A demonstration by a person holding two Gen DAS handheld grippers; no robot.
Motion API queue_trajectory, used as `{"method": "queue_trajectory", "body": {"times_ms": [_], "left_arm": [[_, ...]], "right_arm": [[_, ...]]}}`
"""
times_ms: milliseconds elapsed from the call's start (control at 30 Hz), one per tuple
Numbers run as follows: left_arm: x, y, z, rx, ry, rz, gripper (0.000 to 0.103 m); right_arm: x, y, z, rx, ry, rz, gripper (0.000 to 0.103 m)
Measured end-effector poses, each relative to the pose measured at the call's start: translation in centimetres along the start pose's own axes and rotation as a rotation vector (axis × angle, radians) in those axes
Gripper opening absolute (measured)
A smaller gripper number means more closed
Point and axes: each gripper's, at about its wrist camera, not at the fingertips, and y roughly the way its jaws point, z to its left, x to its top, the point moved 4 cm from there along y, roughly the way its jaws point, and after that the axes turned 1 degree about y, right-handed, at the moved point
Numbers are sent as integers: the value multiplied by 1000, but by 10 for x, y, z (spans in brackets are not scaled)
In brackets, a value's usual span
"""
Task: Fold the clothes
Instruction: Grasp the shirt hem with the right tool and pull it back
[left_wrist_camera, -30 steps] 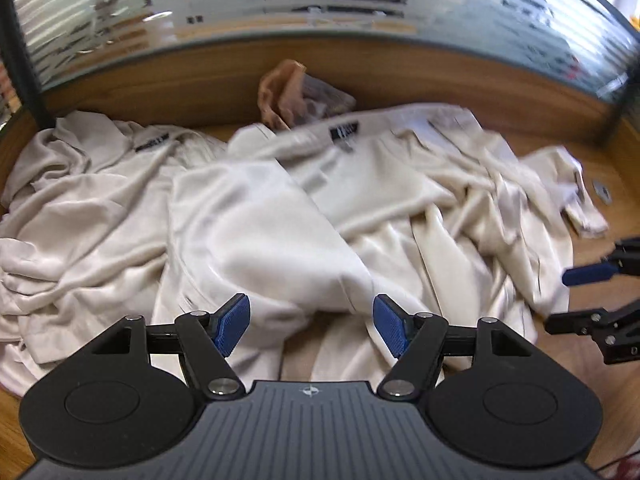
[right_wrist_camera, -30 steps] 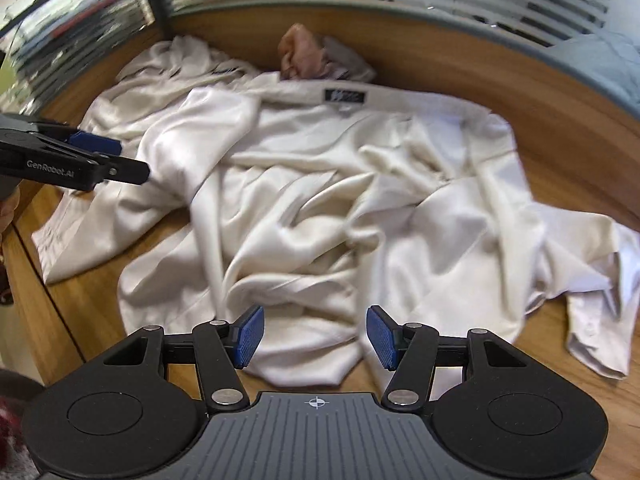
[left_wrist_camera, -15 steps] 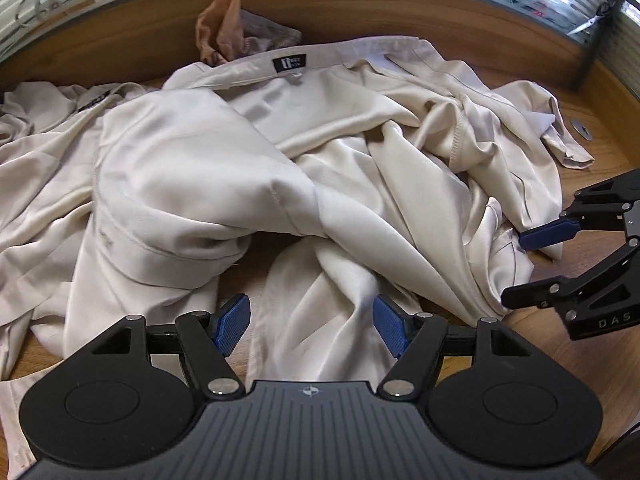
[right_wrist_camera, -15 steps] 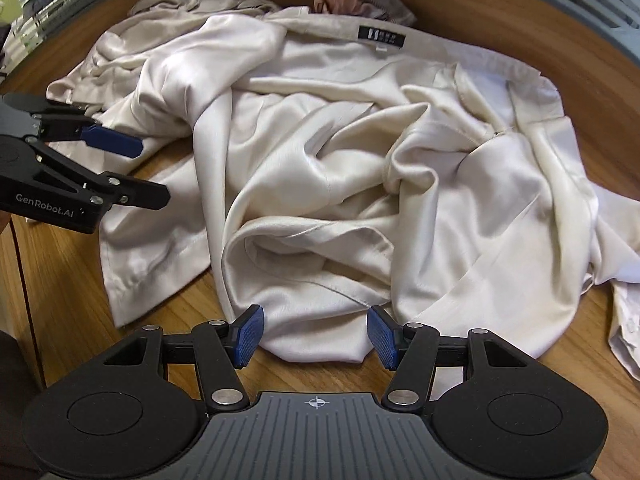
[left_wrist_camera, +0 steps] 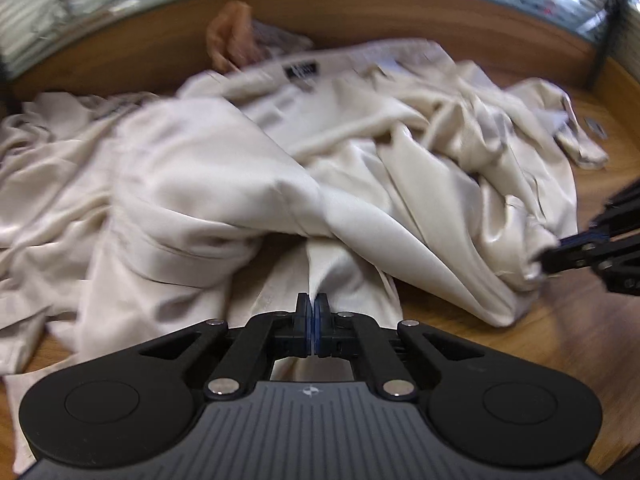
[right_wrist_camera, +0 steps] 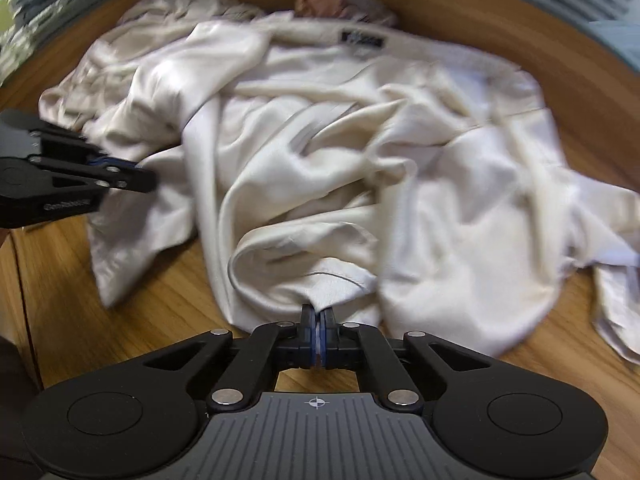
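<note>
Pinching cloth on both sides: your left tongs (left_wrist_camera: 312,304) have just been closing and now stand clamped on a raised fold of the cream garment (left_wrist_camera: 248,168), the blue pads (left_wrist_camera: 319,320) pressed together with a peak of fabric rising from between them. Your right tongs (right_wrist_camera: 319,322) have likewise just been closing and grip a tuck at the near hem of the same cream garment (right_wrist_camera: 360,152), a sliver of cloth showing between the pads.

Both tongs point steeply down at the desk (right_wrist_camera: 140,300), tips low, close to the wood. Seen from the left wrist, your right tongs (left_wrist_camera: 560,254) come in from the right edge, tips buried in a bunched fold at the garment's near right side. Seen from the right wrist, your left tongs (right_wrist_camera: 132,178) reach in from the left edge, tips against the cloth at its left flank. The two grips sit well apart along the near edge of the pile.

Garment lies crumpled across the middle of the desk, spread wide, with a dark label (left_wrist_camera: 301,70) at its far edge. A second pale garment (left_wrist_camera: 44,148) lies just beside it to the left, partly under it. A peach-coloured crumpled item (left_wrist_camera: 232,36) sits at the back by the wooden wall (left_wrist_camera: 440,12). Both views are motion-blurred.
</note>
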Motion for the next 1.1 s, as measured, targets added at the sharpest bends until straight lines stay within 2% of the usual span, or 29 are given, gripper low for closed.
{"method": "queue_trajectory", "body": {"times_ms": [200, 367, 500, 600, 700, 833, 900, 933, 967, 1000, 1033, 1067, 1100], "left_arm": [[-3, -55, 27, -4, -85, -18, 1], [-18, -109, 46, -4, -150, 8, 1], [-33, -155, 54, -2, -159, 35, 1], [-47, -182, 60, 24, -158, 79, 1], [-67, -197, 65, 61, -168, 144, 1], [-98, -197, 68, 115, -156, 198, 1], [-108, -197, 68, 94, -160, 162, 6], [-108, -197, 68, 82, -174, 143, 18], [-107, -197, 67, 72, -189, 125, 38], [-106, -197, 67, 62, -203, 107, 44], [-102, -196, 66, 61, -205, 93, 50], [-97, -195, 65, 64, -203, 80, 51], [-91, -193, 64, 61, -200, 69, 51]], "right_arm": [[-16, -71, -35, -93, 109, -85, 4], [-46, -135, -60, -143, 219, -97, 4], [-72, -172, -62, -152, 279, -55, 3], [-92, -191, -58, -120, 336, 1, 3], [-111, -197, -48, -65, 396, 58, 3], [-133, -183, -28, -25, 387, 131, 4], [-142, -171, -23, -15, 397, 154, 5], [-143, -166, -21, -13, 396, 166, 5], [-143, -163, -21, -15, 394, 168, 8], [-141, -162, -22, -19, 394, 161, 11], [-140, -161, -23, -23, 395, 151, 18], [-138, -162, -25, -27, 396, 134, 26], [-135, -164, -31, -38, 397, 114, 29]]}}
